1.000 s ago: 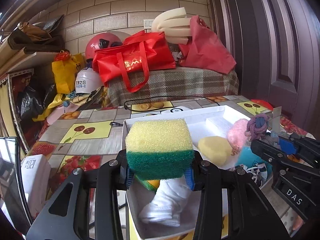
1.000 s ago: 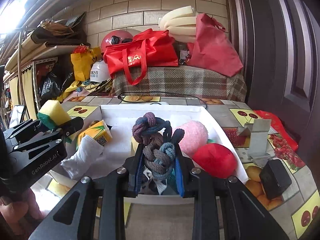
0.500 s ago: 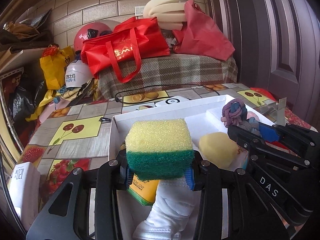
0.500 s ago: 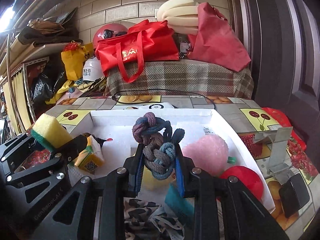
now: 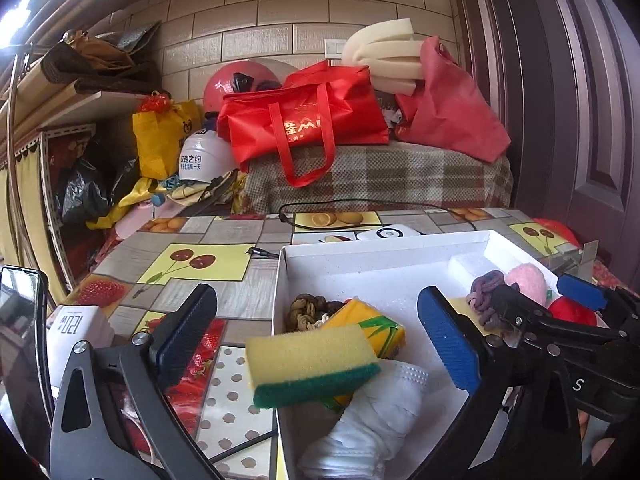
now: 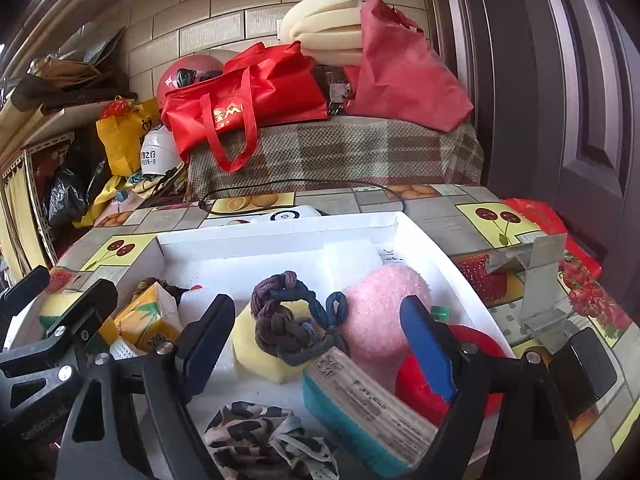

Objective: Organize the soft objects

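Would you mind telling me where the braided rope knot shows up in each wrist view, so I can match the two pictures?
Left wrist view: the braided rope knot sits right of centre, inside the white box, partly hidden behind the right hand-held gripper.
Right wrist view: the knot lies at centre, on a yellow sponge, between the open fingers.
Shared landmark: the pink fluffy ball, just right of the knot in both.

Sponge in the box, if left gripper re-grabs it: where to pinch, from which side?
Judging by its pose, pinch the sponge across its short ends, coming from above. It lies tilted on the juice carton and white cloth, yellow foam up, ends free. The left gripper is open around it.
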`<state>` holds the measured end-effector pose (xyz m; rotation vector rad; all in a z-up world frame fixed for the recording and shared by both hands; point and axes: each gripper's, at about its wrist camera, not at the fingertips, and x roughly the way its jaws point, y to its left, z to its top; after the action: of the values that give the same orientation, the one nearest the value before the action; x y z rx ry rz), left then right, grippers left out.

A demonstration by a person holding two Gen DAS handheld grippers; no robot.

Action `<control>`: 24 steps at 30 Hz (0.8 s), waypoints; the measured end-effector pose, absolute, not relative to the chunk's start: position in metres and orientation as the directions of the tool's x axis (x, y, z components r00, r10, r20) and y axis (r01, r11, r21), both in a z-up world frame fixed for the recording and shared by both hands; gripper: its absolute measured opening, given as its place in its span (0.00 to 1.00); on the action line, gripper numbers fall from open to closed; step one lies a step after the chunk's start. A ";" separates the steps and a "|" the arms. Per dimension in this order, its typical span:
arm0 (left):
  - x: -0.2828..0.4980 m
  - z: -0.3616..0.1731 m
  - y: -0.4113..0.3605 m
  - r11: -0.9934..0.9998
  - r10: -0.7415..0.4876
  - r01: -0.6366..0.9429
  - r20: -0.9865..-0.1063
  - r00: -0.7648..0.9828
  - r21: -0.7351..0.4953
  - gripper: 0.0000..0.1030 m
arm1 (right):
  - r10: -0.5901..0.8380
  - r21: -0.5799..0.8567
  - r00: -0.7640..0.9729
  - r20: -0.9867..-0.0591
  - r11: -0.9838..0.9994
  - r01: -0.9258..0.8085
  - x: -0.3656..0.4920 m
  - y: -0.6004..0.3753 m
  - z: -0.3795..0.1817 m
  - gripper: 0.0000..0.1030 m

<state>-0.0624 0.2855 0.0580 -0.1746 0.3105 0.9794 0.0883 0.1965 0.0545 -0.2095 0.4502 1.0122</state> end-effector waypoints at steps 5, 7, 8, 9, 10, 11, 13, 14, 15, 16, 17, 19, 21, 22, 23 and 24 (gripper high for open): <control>-0.070 0.059 0.281 0.539 0.797 -0.842 -0.311 0.517 -0.019 1.00 | 0.768 0.052 0.458 -0.448 0.534 -0.844 0.091 0.193 0.055 1.00; -0.073 0.060 0.281 0.537 0.796 -0.843 -0.313 0.519 -0.032 1.00 | 0.771 0.037 0.467 -0.433 0.533 -0.845 0.087 0.191 0.056 1.00; -0.074 0.060 0.281 0.537 0.793 -0.843 -0.316 0.520 -0.038 1.00 | 0.772 0.030 0.472 -0.426 0.533 -0.846 0.085 0.191 0.057 1.00; -0.076 0.059 0.281 0.537 0.792 -0.843 -0.318 0.521 -0.044 1.00 | 0.774 0.024 0.474 -0.419 0.532 -0.847 0.084 0.190 0.058 1.00; -0.078 0.059 0.281 0.536 0.791 -0.843 -0.320 0.521 -0.048 1.00 | 0.776 0.019 0.477 -0.413 0.530 -0.848 0.082 0.190 0.058 1.00; -0.079 0.059 0.280 0.535 0.790 -0.843 -0.322 0.521 -0.053 1.00 | 0.777 0.013 0.479 -0.409 0.529 -0.848 0.081 0.189 0.059 1.00; -0.082 0.059 0.279 0.536 0.787 -0.842 -0.325 0.525 -0.063 1.00 | 0.782 0.002 0.481 -0.398 0.525 -0.851 0.079 0.188 0.060 1.00; -0.083 0.058 0.279 0.536 0.785 -0.842 -0.328 0.526 -0.066 1.00 | 0.783 -0.004 0.483 -0.392 0.524 -0.852 0.077 0.187 0.060 1.00; -0.085 0.058 0.278 0.537 0.783 -0.841 -0.331 0.527 -0.068 1.00 | 0.783 -0.010 0.487 -0.387 0.524 -0.852 0.076 0.187 0.061 1.00; -0.086 0.058 0.277 0.538 0.782 -0.840 -0.332 0.528 -0.069 1.00 | 0.783 -0.016 0.490 -0.384 0.525 -0.851 0.074 0.186 0.061 1.00; -0.086 0.058 0.276 0.538 0.782 -0.840 -0.332 0.528 -0.068 1.00 | 0.782 -0.019 0.491 -0.382 0.525 -0.851 0.073 0.185 0.061 1.00; -0.088 0.058 0.273 0.538 0.784 -0.841 -0.330 0.526 -0.062 1.00 | 0.781 -0.025 0.495 -0.382 0.527 -0.850 0.072 0.183 0.061 1.00; -0.089 0.059 0.269 0.540 0.785 -0.840 -0.328 0.526 -0.056 1.00 | 0.778 -0.027 0.498 -0.383 0.529 -0.848 0.070 0.180 0.061 1.00; -0.090 0.059 0.267 0.541 0.785 -0.839 -0.326 0.527 -0.053 1.00 | 0.777 -0.028 0.499 -0.384 0.530 -0.847 0.069 0.179 0.061 1.00; -0.092 0.059 0.264 0.544 0.784 -0.837 -0.322 0.530 -0.051 1.00 | 0.776 -0.029 0.501 -0.383 0.532 -0.846 0.069 0.177 0.061 1.00; -0.093 0.059 0.262 0.548 0.783 -0.835 -0.321 0.533 -0.050 1.00 | 0.776 -0.030 0.503 -0.380 0.533 -0.845 0.067 0.174 0.061 1.00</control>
<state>-0.0933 0.2616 0.0590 -0.2069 0.2749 0.9731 0.0669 0.1741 0.0608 -0.2238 0.3412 0.9890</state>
